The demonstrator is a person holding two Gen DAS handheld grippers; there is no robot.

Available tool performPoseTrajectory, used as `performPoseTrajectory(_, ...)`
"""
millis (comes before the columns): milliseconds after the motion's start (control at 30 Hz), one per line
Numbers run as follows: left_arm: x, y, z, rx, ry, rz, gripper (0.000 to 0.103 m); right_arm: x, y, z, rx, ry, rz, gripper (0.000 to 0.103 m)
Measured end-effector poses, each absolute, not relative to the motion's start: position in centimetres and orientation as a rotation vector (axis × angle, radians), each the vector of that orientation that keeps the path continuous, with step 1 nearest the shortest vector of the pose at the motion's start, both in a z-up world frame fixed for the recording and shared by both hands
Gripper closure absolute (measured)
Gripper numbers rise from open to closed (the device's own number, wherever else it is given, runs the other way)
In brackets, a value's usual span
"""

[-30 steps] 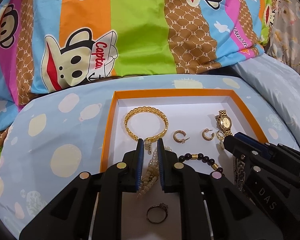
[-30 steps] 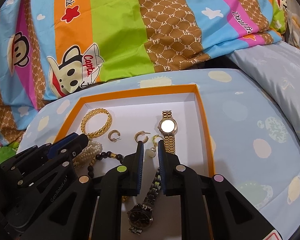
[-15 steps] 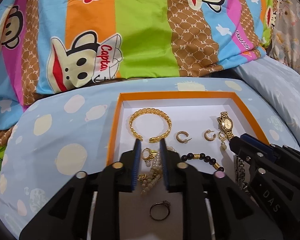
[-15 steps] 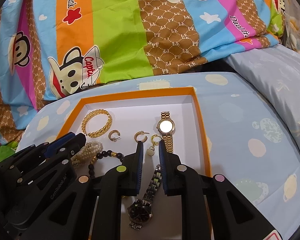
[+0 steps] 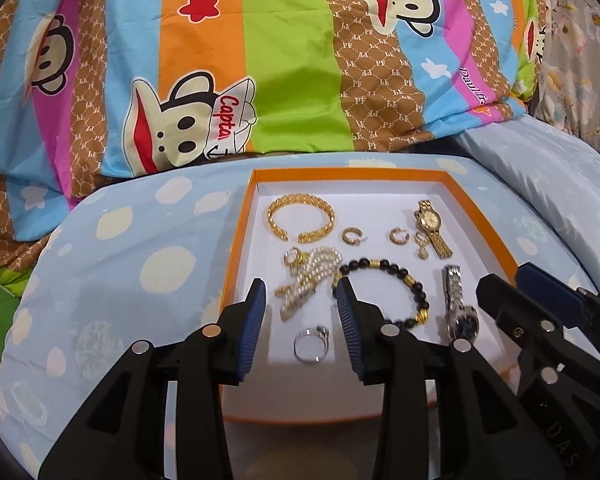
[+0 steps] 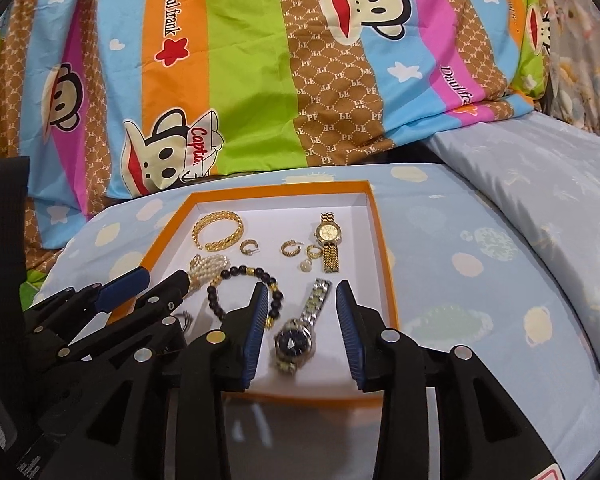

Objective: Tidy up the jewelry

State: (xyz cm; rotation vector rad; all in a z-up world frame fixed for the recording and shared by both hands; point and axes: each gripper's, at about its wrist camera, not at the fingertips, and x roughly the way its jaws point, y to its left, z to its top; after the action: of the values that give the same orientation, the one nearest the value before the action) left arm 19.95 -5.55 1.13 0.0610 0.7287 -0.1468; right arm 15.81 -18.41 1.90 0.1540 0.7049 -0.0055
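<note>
Both hand-held grippers are now standing released and drawn back toward the near edge of the orange box (image 5: 239, 240), where a moment ago each was clenched over a piece. Between the fingers of the left hand-held gripper (image 5: 301, 304), the pearl bracelet (image 5: 308, 278) is lying loose beside a gold ring (image 5: 292, 257), with a silver ring (image 5: 310, 345) just in front. Ahead of the right hand-held gripper (image 6: 300, 302), the silver watch (image 6: 300, 330) is lying diagonally, close to the black bead bracelet (image 6: 244, 292). Everything is sitting inside the box on the bed (image 6: 480, 280). Placement is looking essentially finished; the next move is probably calling for straightening the silver watch alongside the gold watch (image 6: 329, 242), closing gently on its band.
</note>
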Motion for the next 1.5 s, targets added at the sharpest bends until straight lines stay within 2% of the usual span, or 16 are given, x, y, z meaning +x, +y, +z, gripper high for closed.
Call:
performPoseTrajectory(200, 17.8, -5.2, 1.1, 0.054, 0.726, -0.133, 0.06, 13.7, -18.5, 1.3, 0.134, 0.712, -0.024, 0.063)
performPoseTrajectory(667, 13.6, -5.2, 1.5, 0.074, 0.694, -0.113, 0.059, 10.6, -18.1, 1.0, 0.141, 0.725, -0.031, 0.062)
performPoseTrajectory(1500, 12.8, -5.0, 0.5, 0.086, 0.769, -0.04, 0.058, 9.9, -17.7, 0.1, 0.119, 0.797, -0.083, 0.055)
